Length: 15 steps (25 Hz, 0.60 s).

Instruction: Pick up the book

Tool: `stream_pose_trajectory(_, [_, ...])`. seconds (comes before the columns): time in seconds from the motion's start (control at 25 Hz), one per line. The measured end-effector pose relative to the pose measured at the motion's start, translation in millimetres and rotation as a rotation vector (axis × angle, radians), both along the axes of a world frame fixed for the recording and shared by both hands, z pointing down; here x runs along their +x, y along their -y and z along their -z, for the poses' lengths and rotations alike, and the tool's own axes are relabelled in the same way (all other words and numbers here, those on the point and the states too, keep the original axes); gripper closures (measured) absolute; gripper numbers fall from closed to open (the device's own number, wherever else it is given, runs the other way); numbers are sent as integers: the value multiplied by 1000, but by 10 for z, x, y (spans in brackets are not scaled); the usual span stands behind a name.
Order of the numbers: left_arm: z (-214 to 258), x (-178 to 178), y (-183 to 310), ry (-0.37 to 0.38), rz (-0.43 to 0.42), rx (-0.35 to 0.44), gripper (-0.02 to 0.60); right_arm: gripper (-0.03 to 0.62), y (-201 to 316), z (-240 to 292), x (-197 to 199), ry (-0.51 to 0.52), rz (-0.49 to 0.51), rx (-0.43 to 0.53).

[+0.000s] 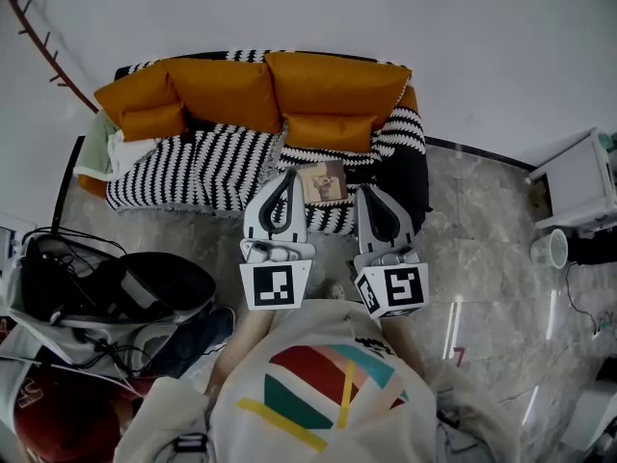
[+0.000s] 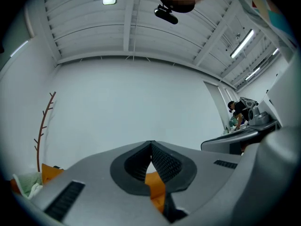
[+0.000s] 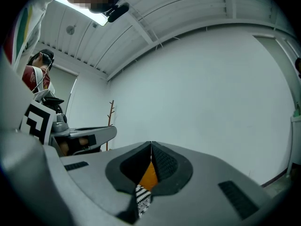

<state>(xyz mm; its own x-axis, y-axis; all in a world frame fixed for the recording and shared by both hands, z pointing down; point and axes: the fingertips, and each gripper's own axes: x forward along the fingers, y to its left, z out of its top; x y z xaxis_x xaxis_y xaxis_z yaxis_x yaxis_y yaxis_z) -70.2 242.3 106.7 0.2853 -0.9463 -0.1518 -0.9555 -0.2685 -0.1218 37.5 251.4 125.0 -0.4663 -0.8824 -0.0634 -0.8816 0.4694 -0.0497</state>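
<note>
The book (image 1: 324,182), small with a tan picture cover, lies flat on the front of the black-and-white striped sofa seat (image 1: 212,167). In the head view it lies between my two grippers. My left gripper (image 1: 286,175) hangs just left of the book and my right gripper (image 1: 372,192) just right of it; both point at the sofa and neither touches the book. In the left gripper view the left gripper (image 2: 151,144) has its jaws closed tip to tip and empty. The right gripper (image 3: 151,144) looks the same in its own view. The book shows in neither gripper view.
Orange cushions (image 1: 289,90) line the sofa back, and a green and white cloth (image 1: 106,152) lies at its left end. Black bags and cables (image 1: 116,287) sit on the floor at left. A white cabinet (image 1: 578,177) and a cup (image 1: 551,249) stand at right.
</note>
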Motion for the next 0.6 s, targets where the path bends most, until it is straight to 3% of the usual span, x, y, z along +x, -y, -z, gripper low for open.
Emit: stream_pose_trajectory(0.6, [-68, -333, 141, -37, -9, -26, 577, 580, 46, -121, -124, 5, -70, -54])
